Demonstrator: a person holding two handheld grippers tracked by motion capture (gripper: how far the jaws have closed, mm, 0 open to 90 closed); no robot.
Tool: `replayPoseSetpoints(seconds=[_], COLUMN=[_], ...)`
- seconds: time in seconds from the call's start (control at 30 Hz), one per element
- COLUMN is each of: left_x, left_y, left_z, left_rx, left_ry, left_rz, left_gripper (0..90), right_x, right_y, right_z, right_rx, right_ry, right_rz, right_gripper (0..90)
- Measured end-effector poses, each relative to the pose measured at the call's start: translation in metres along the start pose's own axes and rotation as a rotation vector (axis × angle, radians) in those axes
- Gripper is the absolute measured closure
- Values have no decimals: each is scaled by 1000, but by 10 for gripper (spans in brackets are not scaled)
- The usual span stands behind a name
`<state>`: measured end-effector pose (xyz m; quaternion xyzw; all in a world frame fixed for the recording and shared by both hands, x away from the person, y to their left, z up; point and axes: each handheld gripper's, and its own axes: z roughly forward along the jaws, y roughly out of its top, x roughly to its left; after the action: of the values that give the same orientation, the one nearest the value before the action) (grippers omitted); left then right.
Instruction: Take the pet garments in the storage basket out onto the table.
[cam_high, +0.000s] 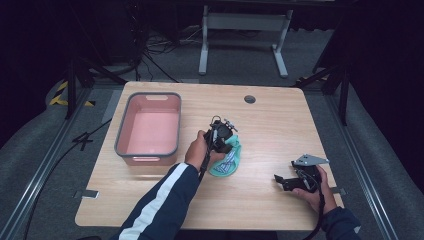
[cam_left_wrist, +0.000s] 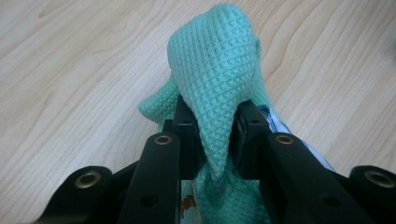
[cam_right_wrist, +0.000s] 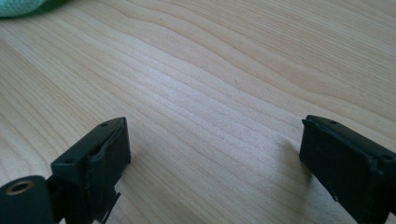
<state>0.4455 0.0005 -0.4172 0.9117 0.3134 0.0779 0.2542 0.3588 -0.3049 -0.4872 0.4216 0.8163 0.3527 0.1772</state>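
On the wooden table (cam_high: 270, 190), left of the green knitted cloth (cam_high: 227, 162), stands a pink bin with a grey rim (cam_high: 148, 125); nothing lies inside it, and its pink floor shows bare. The cloth lies right of the bin, near the table's middle, bunched up, with a patch of white printed fabric at its near side. In the left gripper view a fold of the cloth (cam_left_wrist: 217, 88) rises between the two black jaws, which are pressed together on it from both sides, the fold's peak standing beyond the fingertips (cam_left_wrist: 184, 116). The left gripper (cam_high: 222, 137) sits on top of the cloth, just right of the bin, pointing downward, the left hand (cam_high: 197, 150) wrapped round it and the striped sleeve reaching in from the near edge. The right gripper (cam_high: 281, 181) rests well right of the cloth, low over the table and pointing toward the cloth, its jaws spread wide with bare wood between them.
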Motion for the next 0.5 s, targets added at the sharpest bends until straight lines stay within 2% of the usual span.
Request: replayPoseSetpoints(seconds=[0.1, 0.2, 0.27, 0.33, 0.37, 0.5], left_x=[-2, -3, -5, -7, -8, -11], left_y=[-2, -4, -6, -7, -7, -7], left_z=[10, 20, 24, 26, 27, 28], left_rx=[16, 29, 29, 16, 15, 11], left_ry=[15, -19, -3, 2, 9, 24], left_rz=[10, -15, -8, -28, -15, -17], left_gripper=[736, 729, 721, 718, 714, 687], right_x=[0, 0, 0, 0, 0, 0], right_y=[0, 0, 0, 0, 0, 0], right_z=[0, 0, 0, 0, 0, 0], right_rx=[0, 0, 0, 0, 0, 0], right_ry=[0, 0, 0, 0, 0, 0], right_rz=[0, 0, 0, 0, 0, 0], right_gripper=[90, 90, 90, 90, 90, 90])
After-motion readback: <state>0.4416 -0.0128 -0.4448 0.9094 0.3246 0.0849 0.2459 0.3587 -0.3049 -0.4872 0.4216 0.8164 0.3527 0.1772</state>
